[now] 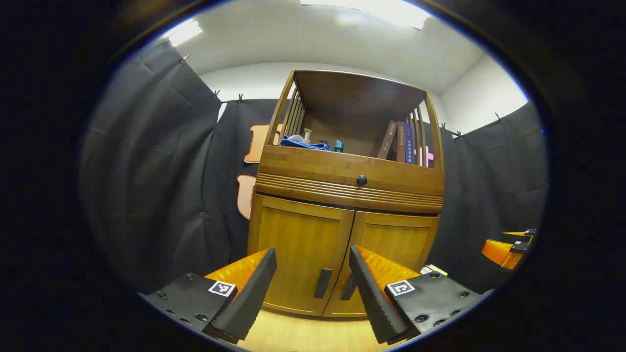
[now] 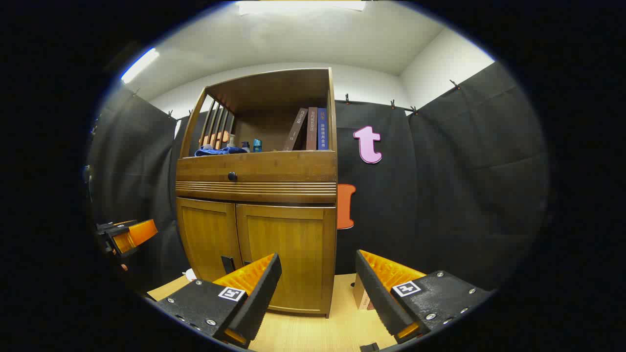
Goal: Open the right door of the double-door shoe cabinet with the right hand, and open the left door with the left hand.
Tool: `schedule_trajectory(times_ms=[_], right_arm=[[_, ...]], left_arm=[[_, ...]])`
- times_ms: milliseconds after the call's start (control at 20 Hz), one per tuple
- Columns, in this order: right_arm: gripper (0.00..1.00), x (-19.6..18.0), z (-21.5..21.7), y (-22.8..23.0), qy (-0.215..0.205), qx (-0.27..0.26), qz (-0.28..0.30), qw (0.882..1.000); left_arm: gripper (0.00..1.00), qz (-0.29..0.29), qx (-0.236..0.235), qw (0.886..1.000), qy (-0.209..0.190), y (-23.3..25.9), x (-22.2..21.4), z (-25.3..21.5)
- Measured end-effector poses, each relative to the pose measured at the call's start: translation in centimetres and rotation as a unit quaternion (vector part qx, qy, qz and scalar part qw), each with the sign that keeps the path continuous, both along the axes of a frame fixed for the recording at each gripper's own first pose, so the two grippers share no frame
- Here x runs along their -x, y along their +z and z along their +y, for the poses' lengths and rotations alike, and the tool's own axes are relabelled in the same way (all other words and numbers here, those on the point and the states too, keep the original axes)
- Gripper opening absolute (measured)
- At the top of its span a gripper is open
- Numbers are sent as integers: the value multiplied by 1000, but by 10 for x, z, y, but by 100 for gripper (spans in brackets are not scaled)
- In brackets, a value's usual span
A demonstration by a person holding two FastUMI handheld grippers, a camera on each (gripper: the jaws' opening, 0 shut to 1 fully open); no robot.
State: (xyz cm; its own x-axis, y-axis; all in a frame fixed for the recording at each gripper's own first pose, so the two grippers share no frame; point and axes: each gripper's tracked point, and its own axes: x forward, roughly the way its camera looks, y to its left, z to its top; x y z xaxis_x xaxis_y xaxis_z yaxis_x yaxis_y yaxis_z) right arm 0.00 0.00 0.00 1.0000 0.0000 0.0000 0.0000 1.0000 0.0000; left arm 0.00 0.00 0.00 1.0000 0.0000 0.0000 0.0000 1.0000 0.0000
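The left gripper view sits low near the floor, looking slightly upward straight at the front of the shoe cabinet (image 1: 342,215) from fairly close, its seam roughly centred. The right gripper view, equally low, stands a little farther back and off to the cabinet's right, seeing its front at an angle. Both share the cabinet's doors, drawer and open shelf.

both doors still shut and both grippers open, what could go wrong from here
1. The two dark door handles sit close together at the centre seam, so the left gripper and the right gripper may crowd each other there.
2. The right gripper points at the cabinet's outer edge, off the handle, and could bump the right door.
3. A hard pull might topple the leaning books on the top shelf.
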Motion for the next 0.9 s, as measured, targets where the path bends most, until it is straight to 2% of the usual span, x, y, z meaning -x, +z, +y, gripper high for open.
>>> schedule_trajectory(times_ms=[150,200,500,600,700,900], right_arm=[[100,1,4,2,5,-1,-2,1000],[94,1,6,2,7,-2,-2,1000],[94,-4,19,-2,24,0,1,1000],[94,-6,17,-3,23,0,2,1000],[94,-8,16,-5,21,-2,4,1000],[94,-13,16,-9,19,5,8,1000]], left_arm=[[94,1,-2,1000,7,0,0,3],[94,0,-3,1000,10,1,1,5],[94,-4,-7,1000,24,5,1,15],[99,-3,-12,1000,27,3,-2,18],[94,-2,-11,1000,29,3,-2,19],[94,-2,-10,999,32,3,-8,22]])
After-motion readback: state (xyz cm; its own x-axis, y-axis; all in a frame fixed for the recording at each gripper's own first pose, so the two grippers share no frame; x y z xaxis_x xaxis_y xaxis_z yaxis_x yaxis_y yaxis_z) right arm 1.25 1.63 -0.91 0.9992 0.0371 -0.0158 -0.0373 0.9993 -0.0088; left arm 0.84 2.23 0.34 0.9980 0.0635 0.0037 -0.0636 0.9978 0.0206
